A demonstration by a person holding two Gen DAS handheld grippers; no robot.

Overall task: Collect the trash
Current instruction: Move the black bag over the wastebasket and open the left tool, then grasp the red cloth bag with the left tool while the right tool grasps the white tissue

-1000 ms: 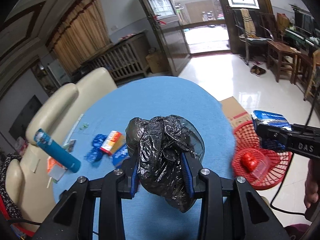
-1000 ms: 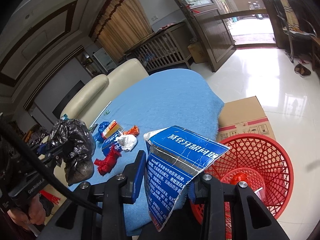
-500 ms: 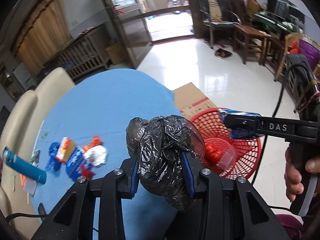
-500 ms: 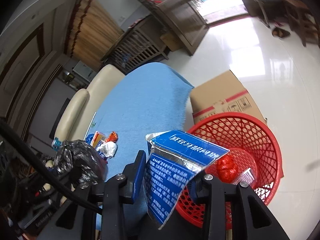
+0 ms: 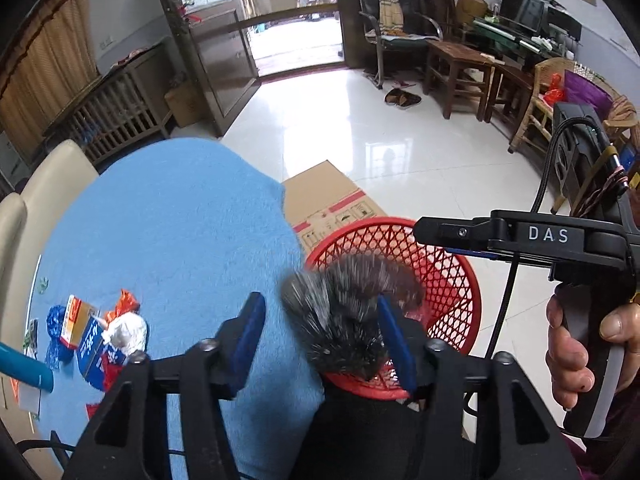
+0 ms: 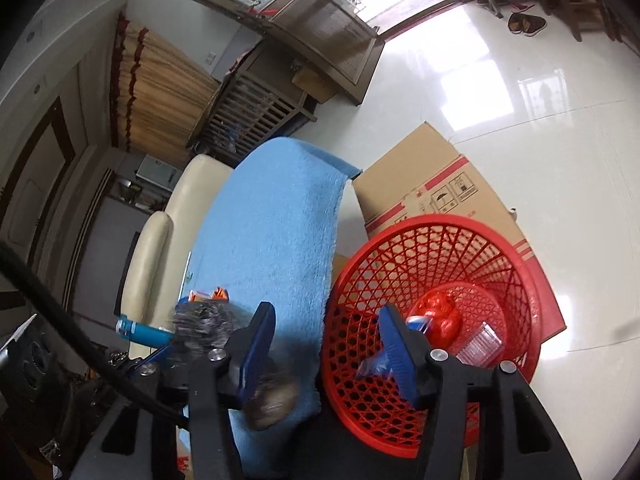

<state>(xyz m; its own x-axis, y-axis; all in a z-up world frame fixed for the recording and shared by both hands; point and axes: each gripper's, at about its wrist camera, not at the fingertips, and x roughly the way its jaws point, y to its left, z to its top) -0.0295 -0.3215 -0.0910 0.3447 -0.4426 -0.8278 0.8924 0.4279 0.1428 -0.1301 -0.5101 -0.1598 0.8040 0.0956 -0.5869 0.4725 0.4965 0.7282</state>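
Both claws opening now vs a sec ago, when each clamped trash.

L claw [image 5: 320,336]: jaws parting, black bag [image 5: 344,316] blurred, loose between pads, brushing the right pad at most, not pinched; prob. dropping. Sits over near rim of red basket [image 5: 452,280], partly over counter [image 5: 168,240] edge, so could catch the rim.

R claw [image 6: 326,344]: jaws parting, nothing gripped. Blue carton gone from grip; blue scrap [image 6: 376,362] just by right pad, inside basket [image 6: 400,240], beside red wad [image 6: 440,320] and clear tray [image 6: 480,346].

Means: two items released, binning step near done. More trash left on counter: white wad [image 5: 128,330], small boxes [image 5: 78,322].

Bag: lumpy, long axis roughly upper-right to lower-left in L view; blur hides which end is knotted. Carton scrap: too little visible for axis.
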